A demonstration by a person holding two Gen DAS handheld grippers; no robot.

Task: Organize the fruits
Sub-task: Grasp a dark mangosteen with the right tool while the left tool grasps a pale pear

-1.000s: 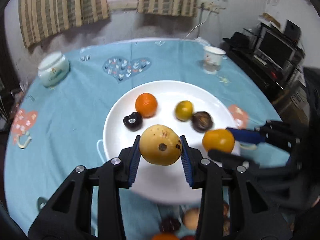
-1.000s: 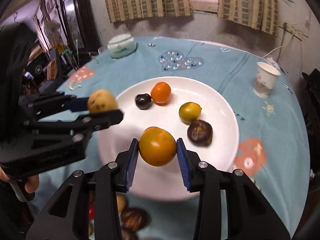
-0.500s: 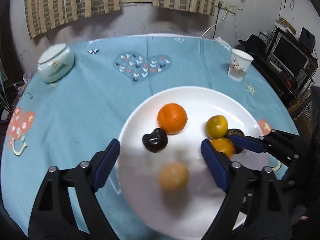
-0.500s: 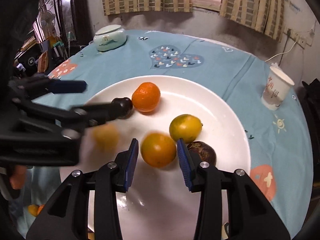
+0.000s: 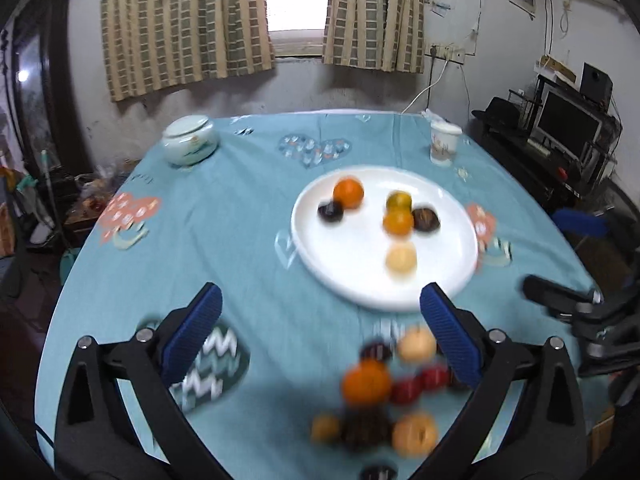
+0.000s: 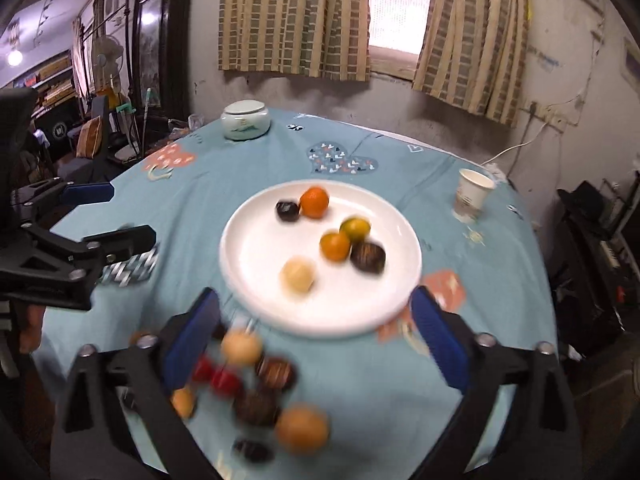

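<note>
Teal cloth point(image 5: 240, 220) printed with hearts covers the round table, and at its far left sits a pale lidded ceramic jar point(image 5: 190, 140). Nearer, the left gripper point(image 5: 320, 320) has just been opening its jaws and they stand wide apart with nothing between the blue pads, hanging above the cloth on the near side of the white plate point(image 5: 340, 276). On that plate lie six fruits: a dark plum point(image 5: 330, 211) touching a tangerine point(image 5: 348, 192) at the back left, then a yellow-green citrus point(image 5: 399, 201), an orange point(image 5: 397, 222) and a dark brown fruit point(image 5: 425, 219) bunched together, with a pale yellow pear point(image 5: 401, 258) alone nearer the front, blurred. On the cloth in front of the plate lies a loose heap of unsorted fruit point(image 5: 380, 396), orange, red, dark and tan. Right of the plate, a paper cup point(image 5: 444, 145) stands at the far edge. The right gripper point(image 6: 316, 332) has likewise just been opening, spread wide and empty over the plate's near rim.
</note>
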